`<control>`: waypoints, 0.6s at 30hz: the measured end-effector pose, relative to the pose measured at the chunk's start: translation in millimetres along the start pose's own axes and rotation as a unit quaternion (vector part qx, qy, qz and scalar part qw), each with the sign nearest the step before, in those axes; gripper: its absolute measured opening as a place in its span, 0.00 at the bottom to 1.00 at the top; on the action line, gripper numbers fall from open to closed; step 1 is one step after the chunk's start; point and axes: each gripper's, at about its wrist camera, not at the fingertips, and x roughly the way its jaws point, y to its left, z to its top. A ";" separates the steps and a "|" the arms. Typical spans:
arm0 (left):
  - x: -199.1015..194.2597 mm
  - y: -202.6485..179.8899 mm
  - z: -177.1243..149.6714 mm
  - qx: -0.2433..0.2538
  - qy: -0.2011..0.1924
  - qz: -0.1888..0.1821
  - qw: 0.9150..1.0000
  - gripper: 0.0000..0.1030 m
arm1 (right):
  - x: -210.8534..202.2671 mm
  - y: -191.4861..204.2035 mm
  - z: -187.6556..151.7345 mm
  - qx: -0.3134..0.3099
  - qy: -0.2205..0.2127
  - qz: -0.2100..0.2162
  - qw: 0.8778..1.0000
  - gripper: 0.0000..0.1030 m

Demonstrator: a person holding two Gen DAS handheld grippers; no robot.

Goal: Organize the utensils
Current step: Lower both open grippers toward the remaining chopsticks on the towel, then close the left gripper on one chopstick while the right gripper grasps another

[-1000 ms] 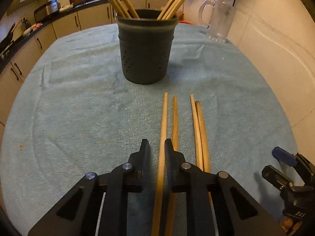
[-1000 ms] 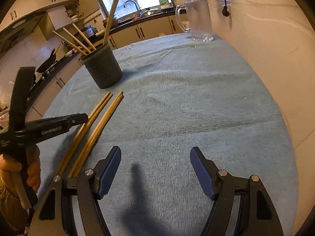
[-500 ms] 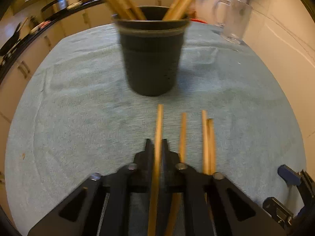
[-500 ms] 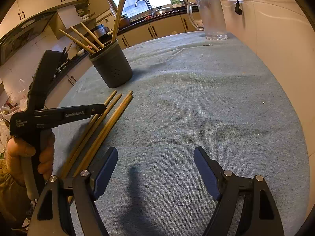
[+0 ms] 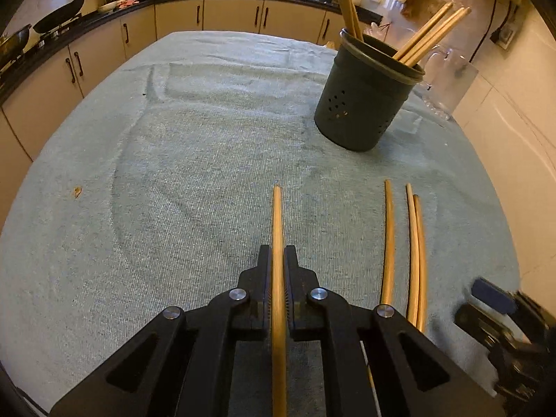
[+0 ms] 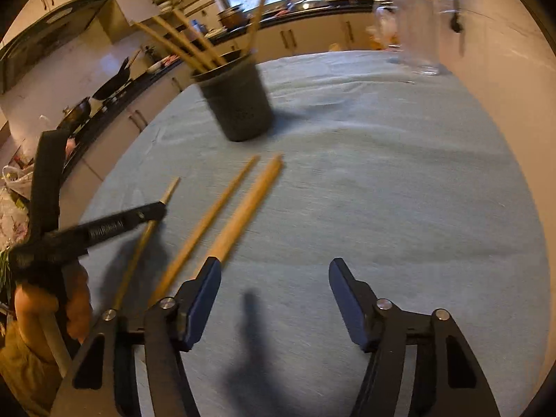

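My left gripper (image 5: pixel 277 253) is shut on one wooden chopstick (image 5: pixel 277 222) and holds it above the blue cloth; this shows in the right wrist view too (image 6: pixel 158 208). Three more chopsticks (image 5: pixel 389 236) lie on the cloth to its right, seen blurred in the right wrist view (image 6: pixel 222 215). A dark perforated utensil holder (image 5: pixel 365 100) with several chopsticks stands farther back, right of centre; it also shows in the right wrist view (image 6: pixel 239 104). My right gripper (image 6: pixel 274 285) is open and empty, just right of the lying chopsticks.
A glass jug (image 5: pixel 448 83) stands behind the holder near the wall; it also shows in the right wrist view (image 6: pixel 413 34). The blue cloth (image 5: pixel 173 173) covers the table. Kitchen cabinets (image 5: pixel 104 52) and a counter run behind the table's far and left edges.
My left gripper closed on one chopstick, lifted it and swung left, away from the other three. The right gripper moved forward and left, closer to the lying chopsticks.
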 end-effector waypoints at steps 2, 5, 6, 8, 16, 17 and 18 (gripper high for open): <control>-0.1 6.3 -1.7 0.001 -0.001 -0.012 1.000 0.08 | 14.7 8.8 5.5 -0.011 0.012 -0.024 1.000 0.54; -2.0 17.3 -1.9 -0.003 -0.001 -0.035 0.999 0.08 | 28.2 17.3 10.6 -0.022 0.016 -0.049 0.998 0.51; -2.4 20.4 -1.8 -0.007 0.000 -0.043 0.999 0.08 | 29.6 19.6 12.8 -0.023 0.016 -0.052 0.998 0.50; -1.4 22.3 -1.2 -0.012 0.000 -0.055 0.998 0.08 | 31.5 23.9 15.8 -0.027 0.018 -0.064 0.997 0.50; -3.9 19.1 -5.5 -0.005 -0.008 -0.056 0.998 0.08 | 45.0 27.7 30.0 -0.016 0.048 -0.095 0.994 0.27; -3.7 18.9 -5.8 -0.006 -0.009 -0.057 0.998 0.08 | 43.2 23.0 28.2 -0.010 0.045 -0.090 0.995 0.27; -2.9 18.4 -6.0 -0.007 -0.009 -0.057 0.998 0.08 | 40.2 19.0 25.8 -0.010 0.043 -0.093 0.995 0.26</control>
